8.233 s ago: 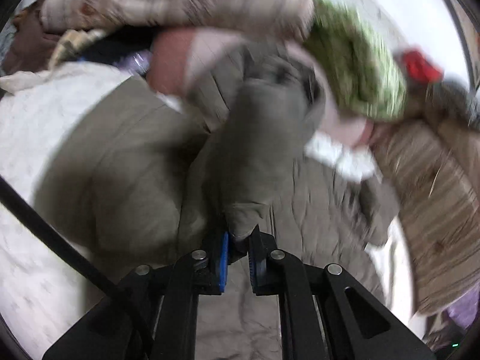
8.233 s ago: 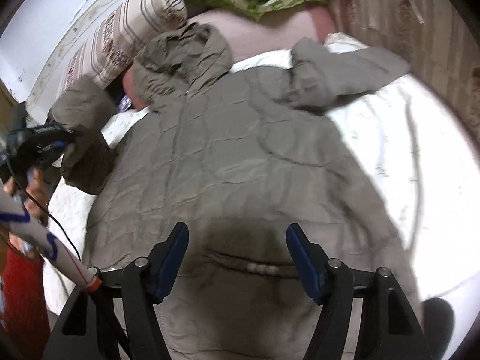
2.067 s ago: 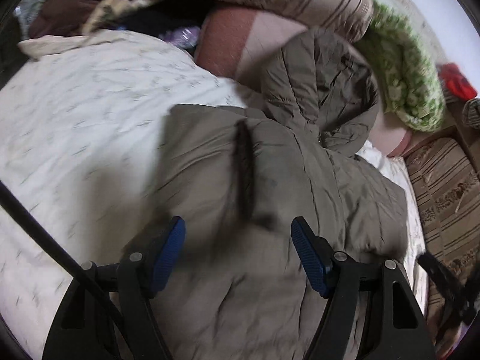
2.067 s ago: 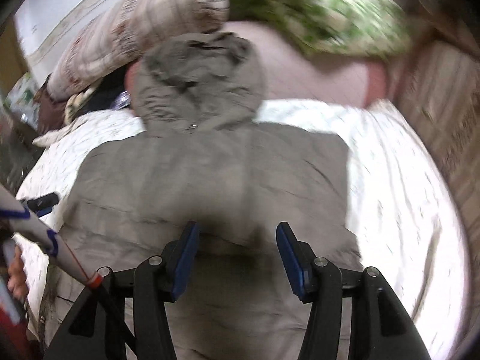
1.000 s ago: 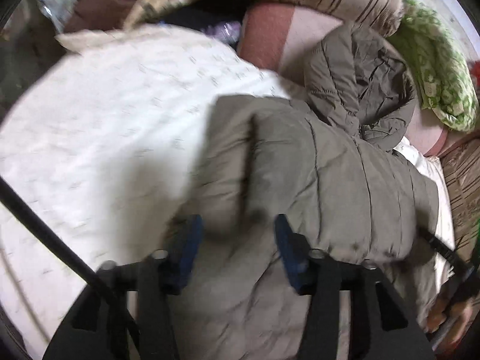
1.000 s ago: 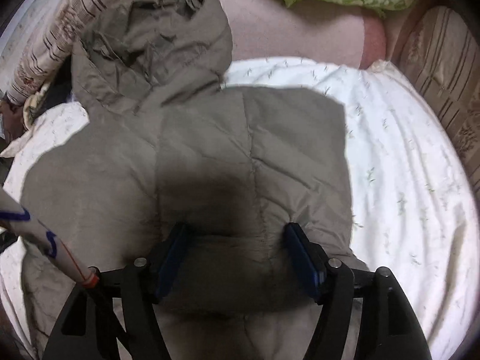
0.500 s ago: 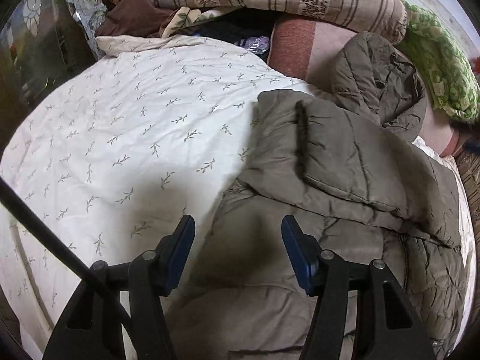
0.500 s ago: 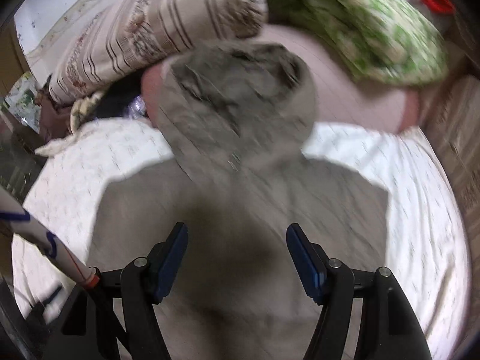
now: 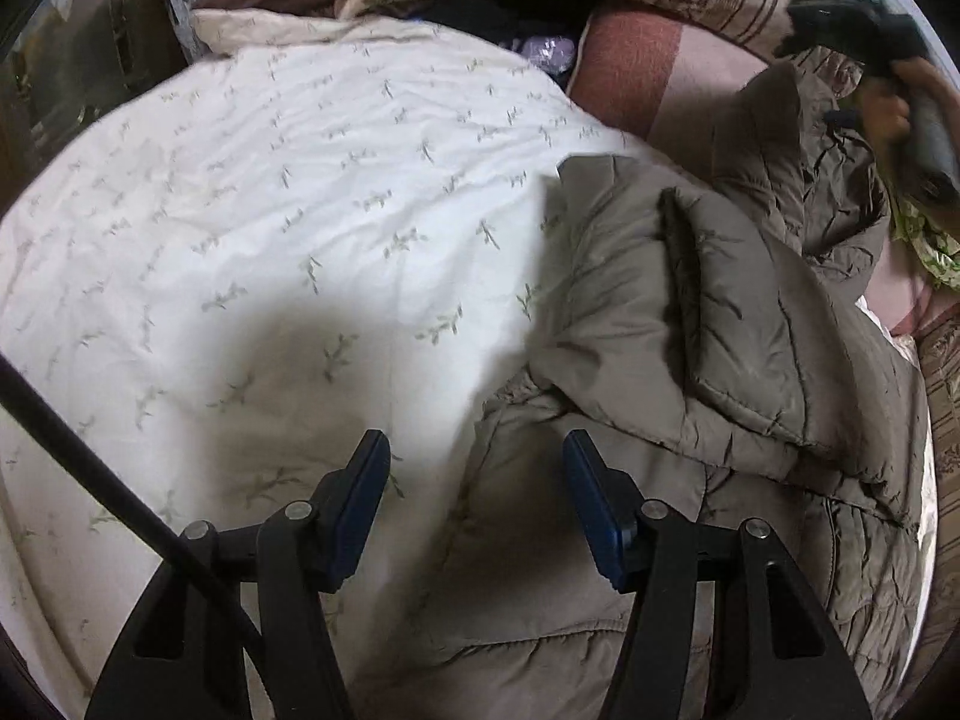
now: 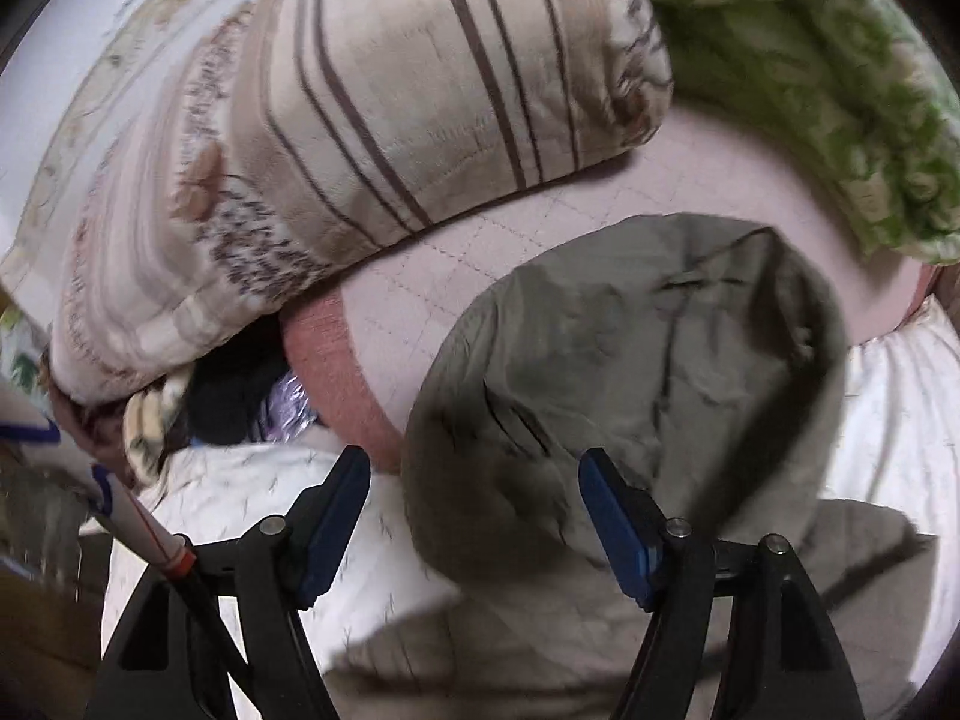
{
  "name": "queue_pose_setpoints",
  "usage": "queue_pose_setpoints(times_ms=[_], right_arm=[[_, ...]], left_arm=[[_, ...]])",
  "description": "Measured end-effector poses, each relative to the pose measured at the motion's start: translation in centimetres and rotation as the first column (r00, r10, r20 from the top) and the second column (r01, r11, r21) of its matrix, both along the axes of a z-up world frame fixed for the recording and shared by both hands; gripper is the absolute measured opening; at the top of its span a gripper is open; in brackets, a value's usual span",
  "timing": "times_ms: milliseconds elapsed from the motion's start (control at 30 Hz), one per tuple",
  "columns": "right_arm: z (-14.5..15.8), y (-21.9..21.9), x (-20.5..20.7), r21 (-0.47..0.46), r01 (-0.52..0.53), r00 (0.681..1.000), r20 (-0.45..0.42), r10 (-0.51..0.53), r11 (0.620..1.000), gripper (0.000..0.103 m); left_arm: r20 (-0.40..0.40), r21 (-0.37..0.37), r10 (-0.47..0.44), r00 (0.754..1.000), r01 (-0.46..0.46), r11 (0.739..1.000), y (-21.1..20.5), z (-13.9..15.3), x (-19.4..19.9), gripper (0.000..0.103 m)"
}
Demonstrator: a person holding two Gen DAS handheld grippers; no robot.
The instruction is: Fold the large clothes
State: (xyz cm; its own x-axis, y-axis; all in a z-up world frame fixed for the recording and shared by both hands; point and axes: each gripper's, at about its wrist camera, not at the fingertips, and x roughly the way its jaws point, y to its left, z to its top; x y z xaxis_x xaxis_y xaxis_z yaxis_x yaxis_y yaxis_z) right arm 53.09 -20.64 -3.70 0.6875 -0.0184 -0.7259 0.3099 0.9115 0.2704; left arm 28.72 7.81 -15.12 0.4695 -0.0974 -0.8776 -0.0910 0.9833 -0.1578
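Observation:
An olive-brown quilted hooded jacket (image 9: pixel 708 360) lies on the white leaf-print bedsheet (image 9: pixel 300 228), its sleeves folded in over the body. My left gripper (image 9: pixel 474 480) is open and empty, low over the jacket's left edge. My right gripper (image 10: pixel 474 492) is open and empty, right above the hood (image 10: pixel 636 372), which rests against a pink quilt (image 10: pixel 540 222). The right gripper and the hand that holds it also show in the left wrist view (image 9: pixel 852 18), above the hood (image 9: pixel 804 138).
A striped beige pillow (image 10: pixel 360 120) and a green floral bundle (image 10: pixel 810 72) are piled at the head of the bed. Dark clothes and a purple packet (image 10: pixel 282 414) sit in the gap beside the pink quilt. A striped brown surface (image 9: pixel 942 408) borders the bed on the right.
My right gripper has moved forward from over the jacket's body to the hood. My left gripper has drawn back toward the jacket's left edge. Both stay open.

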Motion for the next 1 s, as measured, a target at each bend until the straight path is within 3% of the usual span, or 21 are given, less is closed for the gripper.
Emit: queue_pose_setpoints(times_ms=[100, 133, 167, 200, 267, 400, 733, 867, 1000], right_arm=[[-2.0, -0.2, 2.3, 0.002, 0.017, 0.999, -0.032, -0.017, 1.0, 0.074], [-2.4, -0.3, 2.6, 0.008, 0.016, 0.999, -0.044, -0.016, 1.0, 0.066], [-2.9, -0.5, 2.9, 0.02, 0.007, 0.999, -0.054, -0.006, 1.0, 0.026], [-3.3, -0.7, 3.0, 0.042, -0.007, 0.998, -0.069, 0.01, 0.999, 0.007], [-3.4, -0.9, 2.3, 0.058, -0.018, 0.996, -0.083, 0.022, 0.998, 0.007], [-1.3, 0.0, -1.1, -0.008, -0.065, 0.996, -0.064, 0.065, 0.998, 0.006], [3.5, 2.3, -16.4, -0.011, -0.166, 0.985, -0.039, 0.165, 0.986, 0.006], [2.2, 4.6, -23.6, 0.047, -0.213, 0.976, -0.035, 0.215, 0.976, 0.006], [-3.8, 5.5, -27.3, 0.155, -0.183, 0.977, -0.082, 0.198, 0.971, 0.006]], left_arm=[[-0.005, 0.004, -0.016, 1.0, 0.016, 1.0, -0.3, -0.3, 0.1, 0.059], [-0.002, 0.007, -0.019, 1.0, 0.019, 1.0, -0.4, -0.3, 0.1, 0.059], [-0.001, 0.01, -0.021, 1.0, 0.021, 1.0, -0.5, -0.2, 0.2, 0.059], [0.0, 0.011, -0.022, 1.0, 0.022, 1.0, -0.5, -0.2, 0.2, 0.059], [-0.002, 0.008, -0.02, 1.0, 0.02, 1.0, -0.5, -0.2, 0.2, 0.059], [0.006, 0.001, -0.009, 1.0, 0.009, 1.0, -0.3, 0.2, -0.1, 0.059], [0.031, 0.007, 0.006, 0.999, -0.006, 1.0, 0.0, 1.4, -1.4, 0.059], [0.062, 0.018, 0.033, 0.998, -0.035, 0.999, 0.9, 2.2, -1.9, 0.059], [0.064, 0.018, 0.049, 0.997, -0.05, 0.999, 1.4, 2.4, -1.9, 0.059]])
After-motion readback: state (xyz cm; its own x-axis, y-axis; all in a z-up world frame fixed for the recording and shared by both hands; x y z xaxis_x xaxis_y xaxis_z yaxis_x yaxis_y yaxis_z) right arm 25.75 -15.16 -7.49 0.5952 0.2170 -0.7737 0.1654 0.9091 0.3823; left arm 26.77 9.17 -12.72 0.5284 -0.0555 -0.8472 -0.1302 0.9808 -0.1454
